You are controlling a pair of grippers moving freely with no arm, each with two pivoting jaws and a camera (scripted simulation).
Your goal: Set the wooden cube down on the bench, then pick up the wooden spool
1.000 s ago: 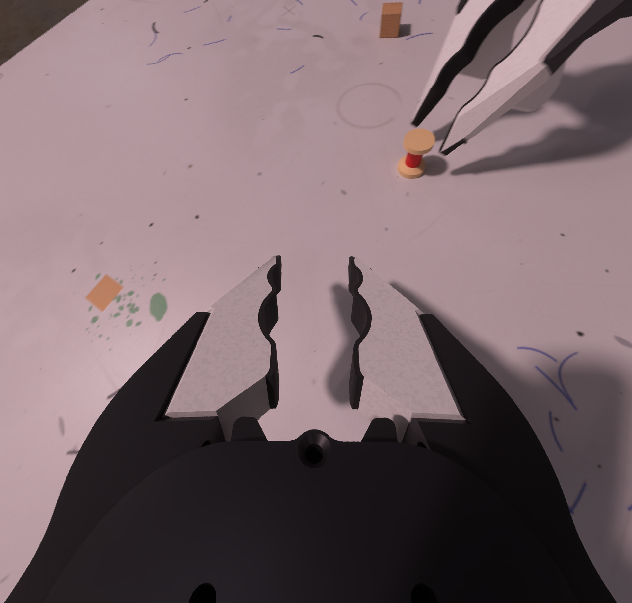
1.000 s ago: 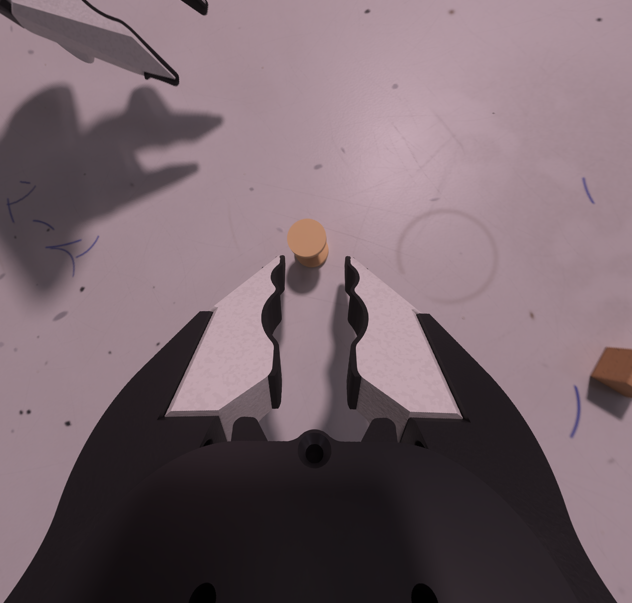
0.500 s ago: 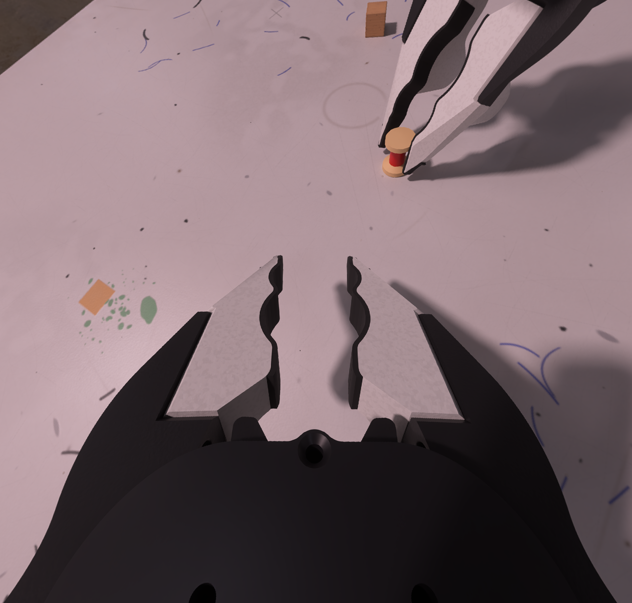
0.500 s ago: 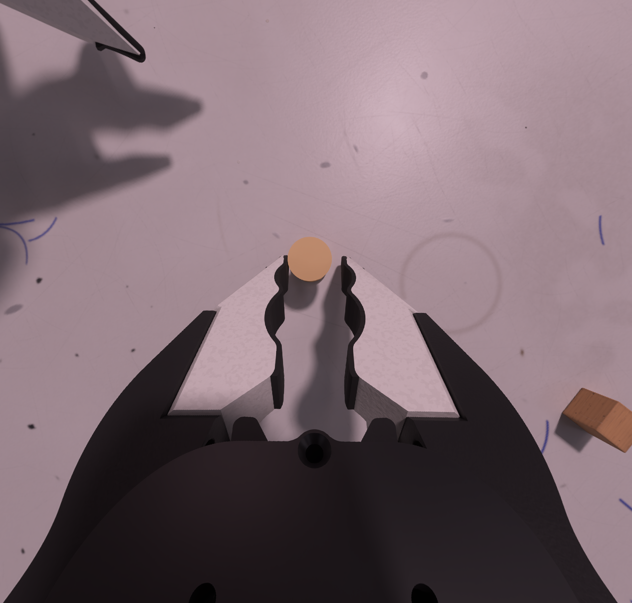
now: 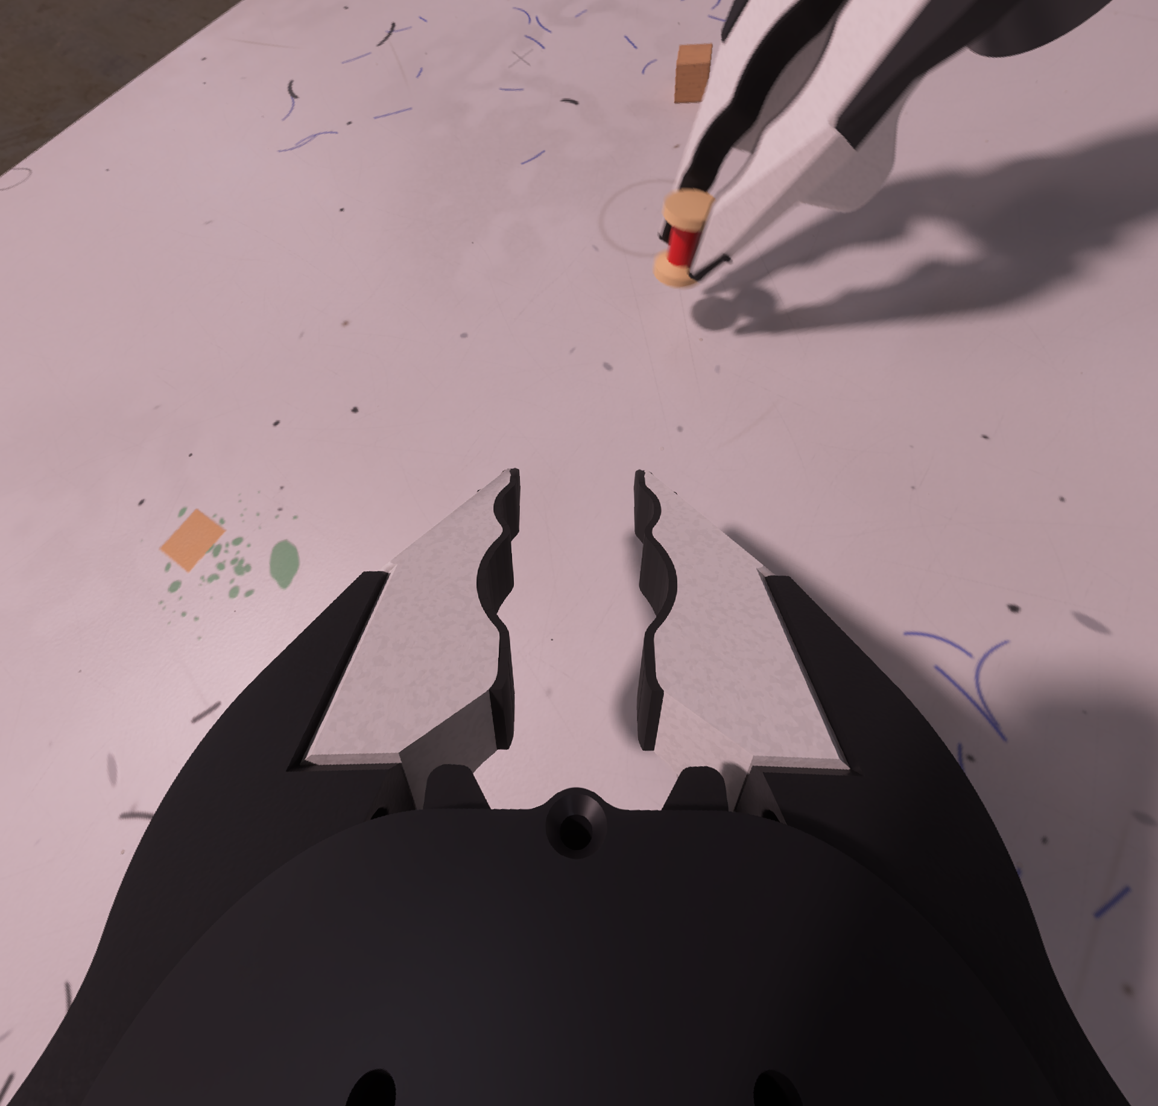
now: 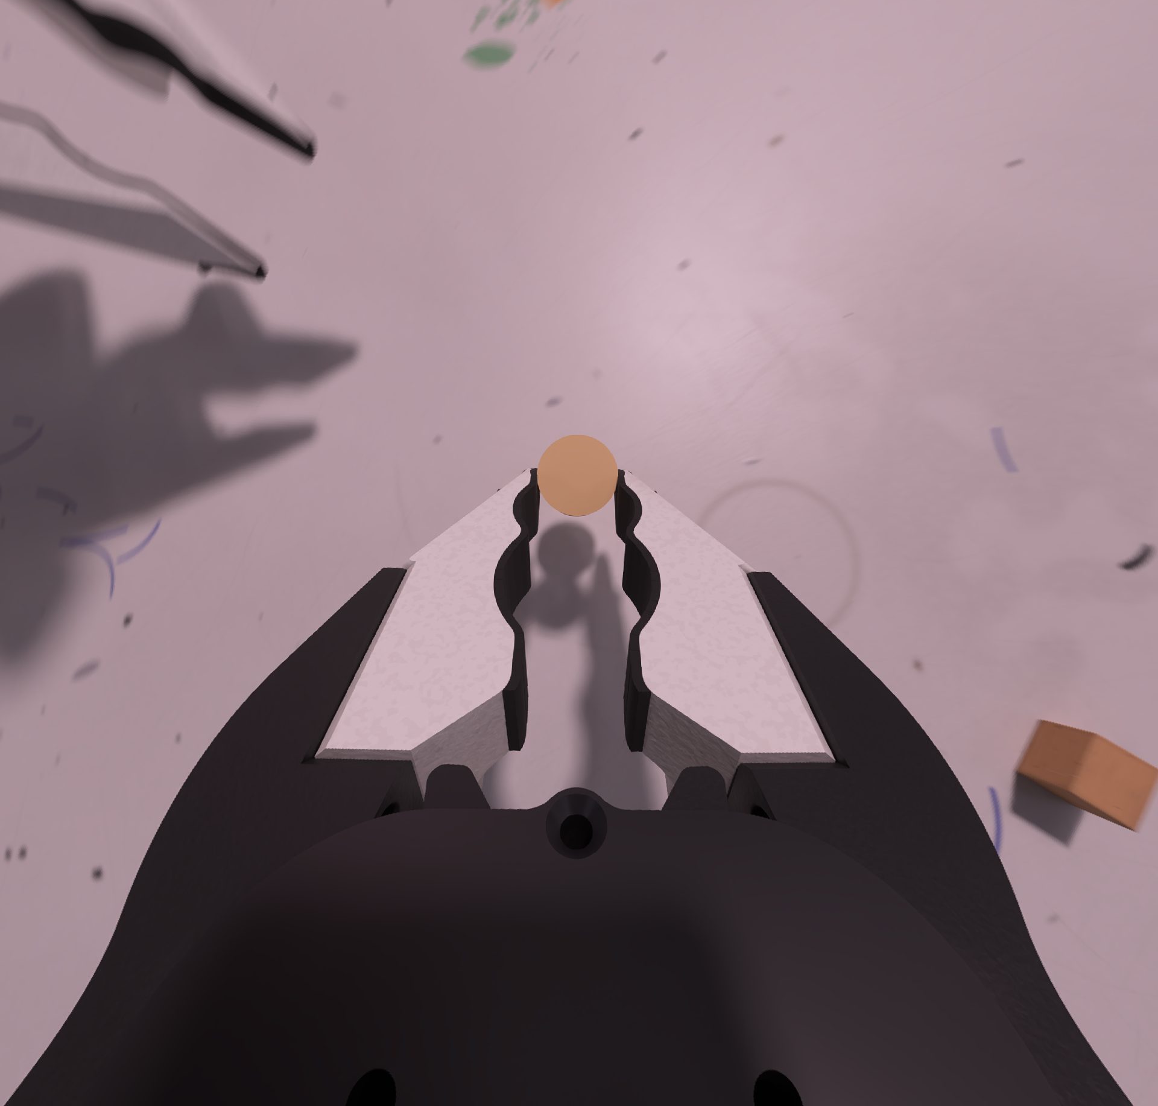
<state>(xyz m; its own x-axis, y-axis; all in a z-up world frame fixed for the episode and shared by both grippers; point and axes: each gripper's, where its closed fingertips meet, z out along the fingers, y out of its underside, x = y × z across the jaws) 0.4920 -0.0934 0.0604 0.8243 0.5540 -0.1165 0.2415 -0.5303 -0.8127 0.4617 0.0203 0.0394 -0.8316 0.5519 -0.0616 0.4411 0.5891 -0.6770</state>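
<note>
— Wooden spool (image 6: 576, 475) sits pinched at the very tips of the right tongs (image 6: 577, 480), dead ahead at twelve o'clock, its round end facing the camera.

— Which way does its long axis run?

— Along the fingers, so the right view shows only a disc. The left view shows the red waist, the spool (image 5: 682, 239) clear of the desk (image 5: 438, 298), its shadow apart below.

— And the left tongs (image 5: 576, 480)?

— Spread apart, holding nothing, well off; the spool lies at one o'clock from them.

— The cube (image 6: 1087, 774)?

— Resting on the desk, at four o'clock in the right view.
</note>
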